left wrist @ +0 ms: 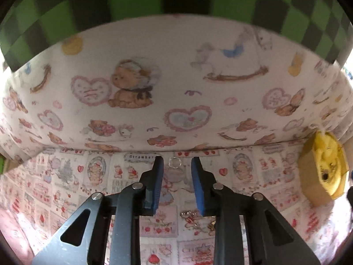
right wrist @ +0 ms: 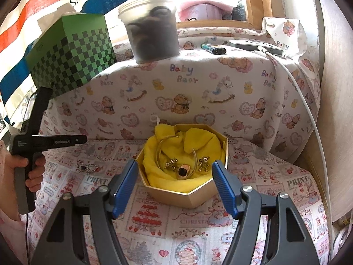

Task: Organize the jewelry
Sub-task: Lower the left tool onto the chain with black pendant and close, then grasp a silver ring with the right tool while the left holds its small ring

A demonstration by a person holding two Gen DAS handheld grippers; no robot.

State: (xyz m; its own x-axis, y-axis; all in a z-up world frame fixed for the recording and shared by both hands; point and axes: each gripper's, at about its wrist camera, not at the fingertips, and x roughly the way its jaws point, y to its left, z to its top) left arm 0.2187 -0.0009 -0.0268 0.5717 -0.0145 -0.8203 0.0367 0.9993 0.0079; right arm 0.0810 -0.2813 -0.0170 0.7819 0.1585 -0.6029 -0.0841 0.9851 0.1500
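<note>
Left gripper (left wrist: 177, 162): blue pads are seen a narrow gap apart, with nothing clamped between them; the printed cloth shows through the gap.
Clear ring (left wrist: 174, 162): a small transparent ring is seen on the cloth just beyond the left fingertips, in line with the gap, not gripped.
Loose jewelry (left wrist: 194, 217): a gold-and-silver cluster is seen on the cloth low between the left fingers; in the right wrist view it lies well to the left of the box.
Right gripper (right wrist: 174, 165): jaws are held wide apart, empty, on either side of the near edge of the box; contact cannot be told.
Box (right wrist: 187, 197): a gold hexagonal box is set on the patterned cloth, lined with a crumpled yellow cloth (right wrist: 167, 178).
Contents: a gold bangle (right wrist: 194, 161), two small gold bear charms (right wrist: 204, 164) and a ring with a dark stone (right wrist: 182, 172) are laid on the yellow cloth.
Left hand (right wrist: 33, 172): it is wrapped around the left gripper's handle at the left edge of the right wrist view.
Background: a green checkered box (right wrist: 72, 55) and a lidded plastic tub (right wrist: 152, 28) are placed on the raised, cloth-covered ledge behind.
</note>
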